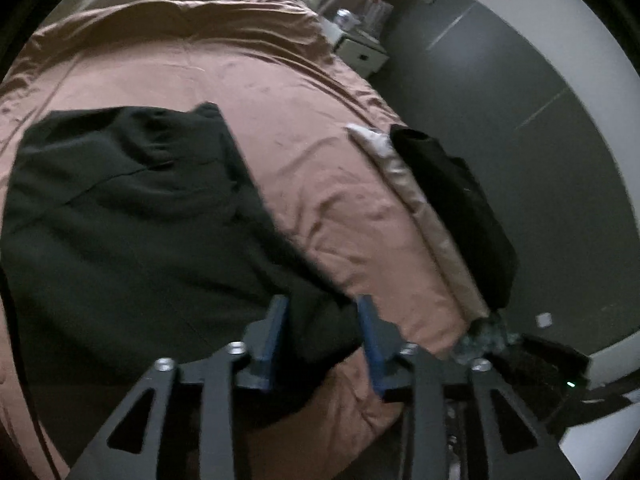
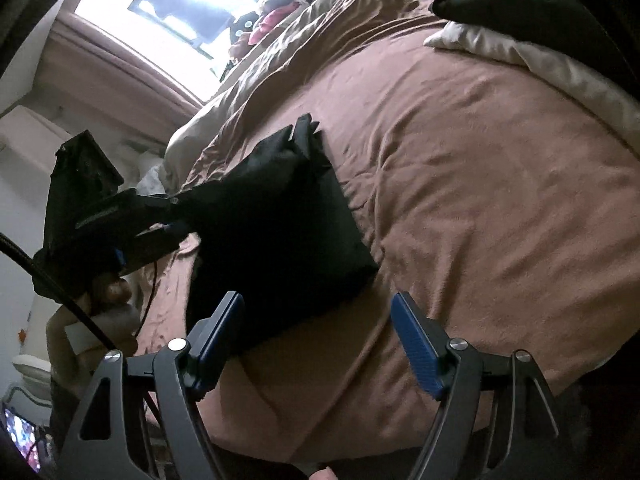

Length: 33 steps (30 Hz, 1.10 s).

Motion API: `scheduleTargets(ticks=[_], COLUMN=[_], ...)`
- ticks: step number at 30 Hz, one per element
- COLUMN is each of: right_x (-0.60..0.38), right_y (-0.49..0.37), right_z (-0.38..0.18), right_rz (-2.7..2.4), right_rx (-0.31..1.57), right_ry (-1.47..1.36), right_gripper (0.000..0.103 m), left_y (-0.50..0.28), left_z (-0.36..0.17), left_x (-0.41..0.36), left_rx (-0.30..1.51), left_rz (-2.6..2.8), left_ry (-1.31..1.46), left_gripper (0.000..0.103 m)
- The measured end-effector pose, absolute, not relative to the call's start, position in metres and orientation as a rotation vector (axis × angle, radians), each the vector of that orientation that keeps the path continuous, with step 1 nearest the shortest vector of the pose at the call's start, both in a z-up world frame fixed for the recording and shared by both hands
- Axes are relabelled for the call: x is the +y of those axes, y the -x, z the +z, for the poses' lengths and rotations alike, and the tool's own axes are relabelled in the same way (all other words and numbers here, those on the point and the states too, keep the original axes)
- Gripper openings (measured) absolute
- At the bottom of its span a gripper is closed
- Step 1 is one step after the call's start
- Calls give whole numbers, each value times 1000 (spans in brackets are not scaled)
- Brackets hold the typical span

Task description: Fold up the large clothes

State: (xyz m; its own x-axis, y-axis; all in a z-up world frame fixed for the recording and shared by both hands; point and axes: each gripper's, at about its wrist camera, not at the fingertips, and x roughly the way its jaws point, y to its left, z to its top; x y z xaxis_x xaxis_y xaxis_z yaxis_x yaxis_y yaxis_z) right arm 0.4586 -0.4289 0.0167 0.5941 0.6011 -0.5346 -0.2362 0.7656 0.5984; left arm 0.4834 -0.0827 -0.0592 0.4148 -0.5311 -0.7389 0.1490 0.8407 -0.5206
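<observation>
A large black garment (image 1: 132, 216) lies on the brown bed cover (image 1: 304, 148); in the right wrist view it (image 2: 280, 224) looks partly folded into a rough rectangle. My left gripper (image 1: 322, 322) has its blue pads either side of a corner of the garment, with black cloth between them and a gap to the right pad. In the right wrist view the left gripper (image 2: 176, 216) holds that edge lifted. My right gripper (image 2: 318, 320) is open and empty, just above the garment's near edge.
A second black garment (image 1: 456, 208) lies on a beige cushion (image 1: 416, 208) at the bed's right edge. A nightstand (image 1: 360, 50) stands by the grey floor (image 1: 540, 140). Bright window (image 2: 176, 4) and clutter are at the bed's far end.
</observation>
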Motion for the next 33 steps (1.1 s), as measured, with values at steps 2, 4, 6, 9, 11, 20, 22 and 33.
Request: scheduleTargets(ticks=[2, 4, 6, 9, 11, 20, 22, 33], right_x=[-424, -418, -410, -393, -382, -349, -349, -371], right_y=[-465, -472, -477, -489, -495, -545, -553, -546], right_z=[15, 14, 14, 11, 11, 3, -3, -29], right_rz=[521, 538, 562, 583, 585, 536, 537, 504], right_rx=[796, 791, 785, 790, 788, 822, 839, 823], right_ry=[-509, -512, -511, -499, -492, -456, -470, -492], right_gripper=[75, 75, 75, 75, 75, 75, 48, 6], left_y=[-477, -469, -457, -446, -438, -392, -382, -380], left_z=[-52, -45, -35, -34, -37, -81, -94, -146], left_x=[-73, -64, -48, -24, -8, 66, 80, 72], left_rx=[1049, 1019, 979, 965, 964, 980, 992, 1056], left_rz=[-460, -436, -395, -332, -290, -67, -23, -56], left_ry=[422, 406, 384, 387, 398, 483, 513, 591], left_gripper=[50, 58, 61, 61, 61, 61, 61, 61])
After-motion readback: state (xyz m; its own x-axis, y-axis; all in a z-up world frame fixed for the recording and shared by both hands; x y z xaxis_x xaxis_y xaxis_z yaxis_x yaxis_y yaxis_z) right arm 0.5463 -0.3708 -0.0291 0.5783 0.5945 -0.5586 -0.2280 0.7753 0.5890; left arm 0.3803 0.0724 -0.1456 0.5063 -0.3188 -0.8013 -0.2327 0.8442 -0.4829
